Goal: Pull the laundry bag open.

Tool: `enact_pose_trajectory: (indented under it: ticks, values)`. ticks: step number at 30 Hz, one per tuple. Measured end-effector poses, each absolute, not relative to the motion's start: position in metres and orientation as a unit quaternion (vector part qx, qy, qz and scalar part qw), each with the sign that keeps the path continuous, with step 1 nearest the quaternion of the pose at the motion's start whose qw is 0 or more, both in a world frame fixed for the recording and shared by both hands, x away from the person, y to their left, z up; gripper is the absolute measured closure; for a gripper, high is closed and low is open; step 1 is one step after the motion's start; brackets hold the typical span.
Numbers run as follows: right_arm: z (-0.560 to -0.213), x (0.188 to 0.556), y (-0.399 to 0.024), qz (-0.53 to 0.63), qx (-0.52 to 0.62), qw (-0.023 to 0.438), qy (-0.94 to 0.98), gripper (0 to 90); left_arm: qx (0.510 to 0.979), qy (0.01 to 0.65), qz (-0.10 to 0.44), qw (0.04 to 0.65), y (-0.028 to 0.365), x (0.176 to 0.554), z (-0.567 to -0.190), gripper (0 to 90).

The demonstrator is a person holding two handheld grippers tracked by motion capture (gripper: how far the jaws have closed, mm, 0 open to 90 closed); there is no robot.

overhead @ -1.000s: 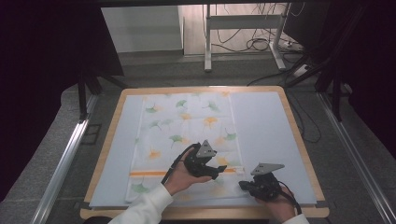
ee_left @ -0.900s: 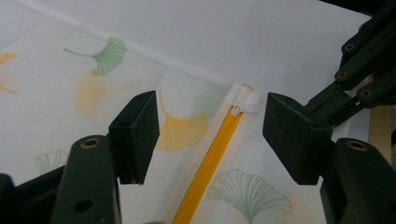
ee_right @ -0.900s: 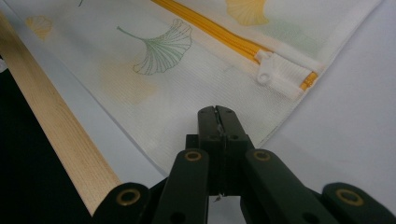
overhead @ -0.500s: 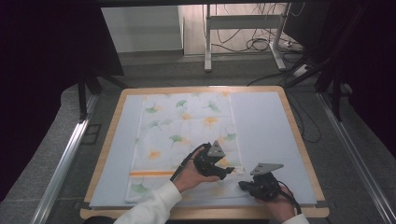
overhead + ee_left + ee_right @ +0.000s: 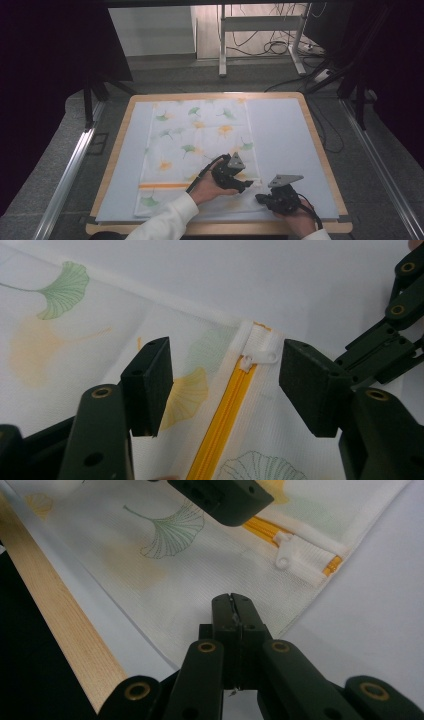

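Observation:
A white cloth cover [image 5: 200, 135] printed with ginkgo leaves lies flat on the mat, a yellow zipper [image 5: 225, 425] running across its near end. My left gripper [image 5: 247, 184] is open just above the cloth, its jaws on either side of the white zipper pull [image 5: 260, 357] without touching it. My right gripper [image 5: 261, 199] is shut, its tips [image 5: 232, 600] resting on the cloth by the near right corner; no fold shows between them. The zipper pull [image 5: 285, 560] lies just beyond them, under a jaw of the left gripper [image 5: 220, 497].
The cloth lies on a pale blue mat [image 5: 285, 135] on a wooden-edged table [image 5: 210, 95]. The wooden front edge [image 5: 65, 630] runs close to the right gripper. Metal rails flank the table; a stand and cables sit on the floor behind.
The left hand has moved right and a little lower along the zipper, up to the cloth's right edge near the right gripper. The right gripper has stayed still.

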State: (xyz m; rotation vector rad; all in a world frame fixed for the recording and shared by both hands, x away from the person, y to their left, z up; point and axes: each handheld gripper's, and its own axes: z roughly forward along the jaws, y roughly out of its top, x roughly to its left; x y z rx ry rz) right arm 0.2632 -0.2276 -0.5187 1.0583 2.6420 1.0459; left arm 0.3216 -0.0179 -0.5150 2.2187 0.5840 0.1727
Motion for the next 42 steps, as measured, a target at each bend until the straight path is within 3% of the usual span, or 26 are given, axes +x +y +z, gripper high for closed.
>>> enact_pose_trajectory:
  ticks: [30,42]
  values:
    - [-0.519,0.263,-0.228,0.346,0.35,0.051,0.869,89.0,0.905,0.198,0.065,0.371,-0.044,0.331,-0.527,39.6]
    - [-0.519,0.263,-0.228,0.345,0.348,0.053,0.87,89.0,0.891,0.24,0.036,0.384,-0.046,0.341,-0.526,51.2]
